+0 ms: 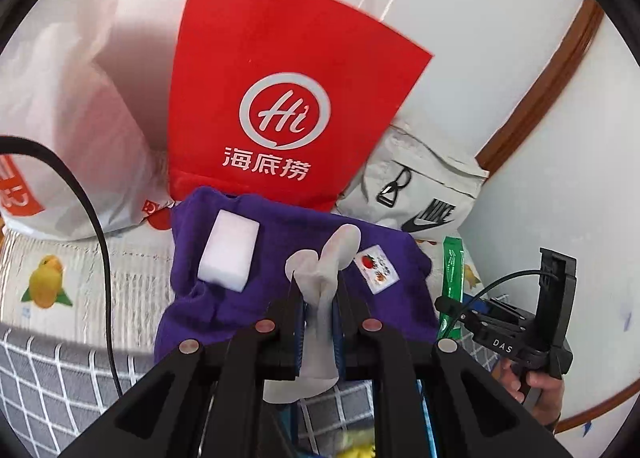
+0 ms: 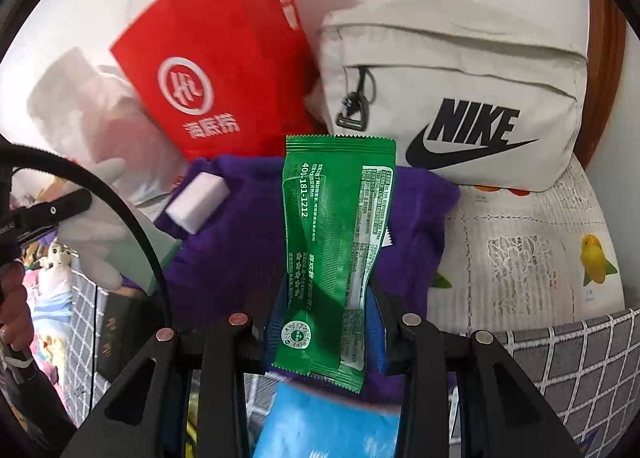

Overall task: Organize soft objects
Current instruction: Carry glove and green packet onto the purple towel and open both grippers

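Observation:
A purple towel [image 1: 240, 298] lies on the table with a white sponge block [image 1: 229, 254] and a small strawberry sachet [image 1: 377, 268] on it. My left gripper [image 1: 319, 290] is shut on a white glove [image 1: 328, 270] held just above the towel. My right gripper [image 2: 332, 298] is shut on a green packet [image 2: 336, 242] and holds it over the towel [image 2: 240, 258]. The sponge [image 2: 197, 201] also shows in the right wrist view, and the glove [image 2: 96, 234] hangs at its left. The right gripper with the packet [image 1: 452, 278] shows at the right of the left wrist view.
A red paper bag [image 1: 288, 97] stands behind the towel against the wall. A grey Nike pouch [image 2: 460, 105] lies at the right, white plastic bags [image 1: 60, 117] at the left. A fruit-print tablecloth [image 2: 520, 250] covers the table. A blue packet [image 2: 328, 418] sits below.

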`<state>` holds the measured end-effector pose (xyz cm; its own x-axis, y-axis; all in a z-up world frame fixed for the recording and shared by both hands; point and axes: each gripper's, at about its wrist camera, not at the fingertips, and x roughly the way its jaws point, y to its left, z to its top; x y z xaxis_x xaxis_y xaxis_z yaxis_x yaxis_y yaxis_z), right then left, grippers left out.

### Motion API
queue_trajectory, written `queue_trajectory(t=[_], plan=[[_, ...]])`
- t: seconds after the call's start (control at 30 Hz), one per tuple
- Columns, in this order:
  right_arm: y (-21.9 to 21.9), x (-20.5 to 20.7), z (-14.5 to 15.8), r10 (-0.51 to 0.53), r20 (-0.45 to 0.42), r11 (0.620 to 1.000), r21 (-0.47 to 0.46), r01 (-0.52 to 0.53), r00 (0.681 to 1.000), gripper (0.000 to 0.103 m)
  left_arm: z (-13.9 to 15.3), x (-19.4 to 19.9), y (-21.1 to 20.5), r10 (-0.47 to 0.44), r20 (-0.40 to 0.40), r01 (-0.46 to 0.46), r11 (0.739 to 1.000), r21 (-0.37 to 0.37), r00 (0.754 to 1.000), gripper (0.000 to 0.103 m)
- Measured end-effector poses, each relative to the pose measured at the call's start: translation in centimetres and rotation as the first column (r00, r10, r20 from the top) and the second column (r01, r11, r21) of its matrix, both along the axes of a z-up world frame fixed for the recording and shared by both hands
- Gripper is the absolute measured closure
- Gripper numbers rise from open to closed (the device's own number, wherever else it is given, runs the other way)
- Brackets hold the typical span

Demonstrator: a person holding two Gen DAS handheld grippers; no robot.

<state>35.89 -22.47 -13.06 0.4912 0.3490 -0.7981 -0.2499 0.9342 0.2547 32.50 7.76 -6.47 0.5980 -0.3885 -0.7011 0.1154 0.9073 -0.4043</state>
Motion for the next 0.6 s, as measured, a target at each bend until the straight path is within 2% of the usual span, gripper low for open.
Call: queue_trajectory(t=[0.23,0.43,0.6], plan=[[0.5,2.4,-3.8,-0.009,-0.102,0.999,-0.053,0.003,0.995,0.067,-4.1,3.4,0.8,0.029,-0.077,-0.029,1.000,-0.004,0.997,0.091],[0.8,3.2,-5.7,-0.012,-0.150,0.992,-0.122,-0.007,0.989,0.067,-7.5,4.8,1.2,0.061,-0.127,-0.050,0.995,0.084,0.990,0.091],[0.6,3.5,-6.4,-0.008,-0.173,0.993,-0.117,-0.013,0.985,0.067,-8.9,5.1,0.0,0.019,-0.156,-0.002,0.994,0.106,0.988,0.090]])
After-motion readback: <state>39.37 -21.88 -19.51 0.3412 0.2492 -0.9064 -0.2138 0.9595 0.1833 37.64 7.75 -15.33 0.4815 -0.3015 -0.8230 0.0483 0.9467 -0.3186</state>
